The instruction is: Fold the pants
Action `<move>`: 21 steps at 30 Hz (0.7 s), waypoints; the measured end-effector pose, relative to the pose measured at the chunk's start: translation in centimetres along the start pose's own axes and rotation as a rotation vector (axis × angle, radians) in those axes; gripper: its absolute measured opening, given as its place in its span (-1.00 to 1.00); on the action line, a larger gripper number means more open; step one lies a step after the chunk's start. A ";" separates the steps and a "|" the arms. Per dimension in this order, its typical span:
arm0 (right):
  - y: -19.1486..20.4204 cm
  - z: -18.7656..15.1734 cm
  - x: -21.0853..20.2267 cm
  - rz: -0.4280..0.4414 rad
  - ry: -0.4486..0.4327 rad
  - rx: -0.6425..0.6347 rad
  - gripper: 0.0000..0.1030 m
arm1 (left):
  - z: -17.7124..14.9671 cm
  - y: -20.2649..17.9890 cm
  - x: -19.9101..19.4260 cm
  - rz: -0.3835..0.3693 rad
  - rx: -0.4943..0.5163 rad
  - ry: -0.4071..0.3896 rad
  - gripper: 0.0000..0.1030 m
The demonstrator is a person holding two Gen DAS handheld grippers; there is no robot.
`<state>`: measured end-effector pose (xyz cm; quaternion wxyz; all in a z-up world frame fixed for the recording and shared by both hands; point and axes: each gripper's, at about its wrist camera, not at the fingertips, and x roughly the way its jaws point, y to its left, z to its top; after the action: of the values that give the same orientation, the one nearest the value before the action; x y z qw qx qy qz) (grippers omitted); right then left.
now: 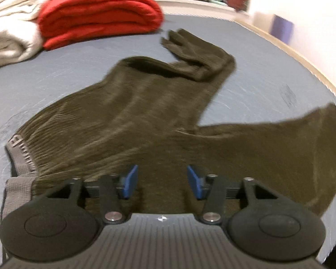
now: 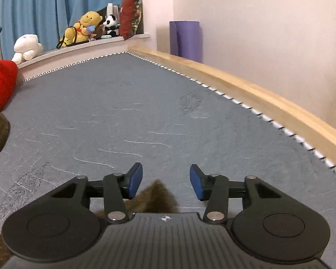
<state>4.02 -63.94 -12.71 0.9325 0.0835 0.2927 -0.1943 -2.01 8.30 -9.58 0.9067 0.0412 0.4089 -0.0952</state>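
My left fingers point(image 1: 162, 181) stand apart above the dark olive pants point(image 1: 145, 116), with the fabric lying beneath them but nothing pinched between the blue pads. The pants lie spread on the grey-blue mattress point(image 1: 56, 78): the grey waistband point(image 1: 19, 157) is at the left near my fingers, one leg runs away from me with its cuff folded back on itself, and the other leg stretches off to the right. Beyond them sits a folded red blanket point(image 1: 100, 15), just beside a cream blanket point(image 1: 9, 33).

My right fingers point(image 2: 166, 182) are also spread, holding nothing; a tuft of the pants' cloth point(image 2: 155, 199) shows just below the gap, free of the pads. Ahead is bare mattress point(image 2: 145, 112), a wooden bed rail point(image 2: 257, 94), a rolled purple mat point(image 2: 186, 40) against the wall, and stuffed toys point(image 2: 82, 29) on a ledge by a blue curtain point(image 2: 44, 6)
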 end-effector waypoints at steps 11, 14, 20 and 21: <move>-8.2 -2.6 -2.5 0.028 0.397 0.139 0.12 | 0.6 -4.1 -0.6 -0.026 0.083 -0.023 -0.05; -8.7 -3.6 -2.8 0.027 0.467 0.164 0.12 | 1.0 -4.5 -0.5 -0.026 0.089 -0.031 -0.04; -7.7 -3.5 -3.7 0.068 0.519 0.176 -0.94 | 1.1 -4.4 -0.6 -0.021 0.081 -0.034 -0.04; -7.7 -3.1 -4.0 0.068 0.516 0.170 -0.94 | 1.1 -4.5 -0.5 -0.021 0.081 -0.033 -0.04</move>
<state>-3.71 -68.83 -13.26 0.8228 0.2180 0.5001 -0.1592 -2.45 3.84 -8.40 0.9099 0.0719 0.3900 -0.1217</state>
